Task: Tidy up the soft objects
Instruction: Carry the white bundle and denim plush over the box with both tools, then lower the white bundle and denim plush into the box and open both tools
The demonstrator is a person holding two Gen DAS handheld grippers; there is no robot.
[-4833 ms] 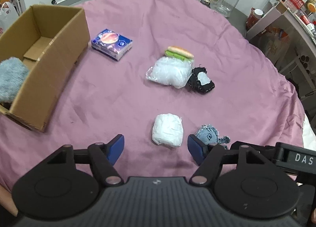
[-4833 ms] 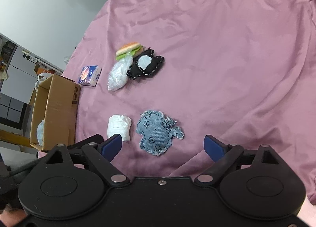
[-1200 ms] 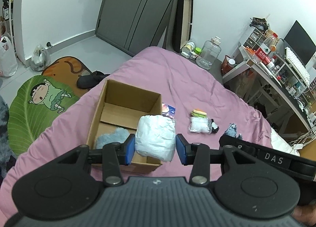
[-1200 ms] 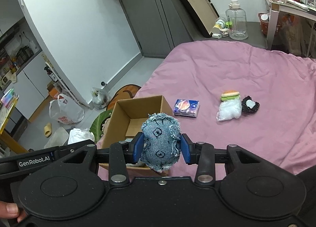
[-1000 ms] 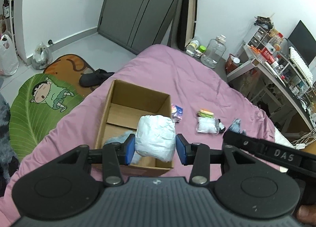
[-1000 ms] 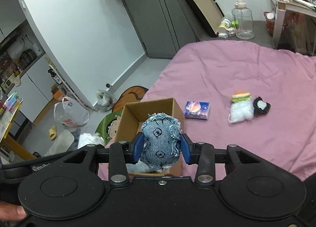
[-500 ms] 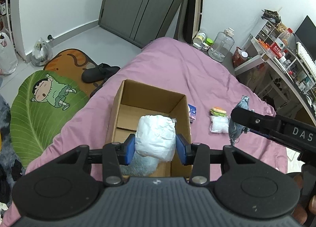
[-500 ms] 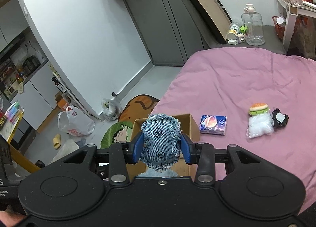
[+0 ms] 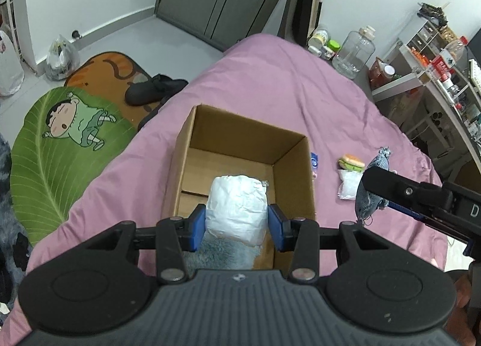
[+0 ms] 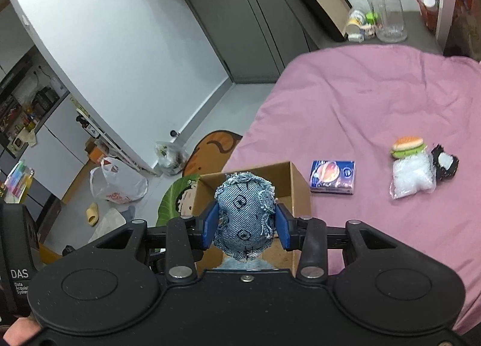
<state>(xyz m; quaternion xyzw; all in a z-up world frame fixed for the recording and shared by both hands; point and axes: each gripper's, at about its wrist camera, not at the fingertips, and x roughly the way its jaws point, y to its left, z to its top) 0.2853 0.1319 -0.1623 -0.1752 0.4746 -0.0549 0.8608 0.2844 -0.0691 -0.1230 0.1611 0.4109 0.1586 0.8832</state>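
Open brown cardboard box (image 9: 288, 147) on the pink bed: one fluffy grey-blue item (image 9: 222, 254) inside. Left gripper (image 9: 237, 227) clamps one white crinkled soft pack (image 9: 237, 204) above it; right gripper (image 10: 246, 227) clamps one frayed denim plush (image 10: 245, 213) over the rim. Remaining: one blue tissue packet (image 10: 333, 177), one plush burger (image 10: 408, 145), one clear bag (image 10: 412, 179), one black pouch (image 10: 445, 164).

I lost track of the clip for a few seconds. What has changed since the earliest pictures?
The left gripper took the white wrapped bundle off the pink bedspread; the right gripper took the frayed denim plush. Both now hang over the cardboard box. The remaining items stayed.
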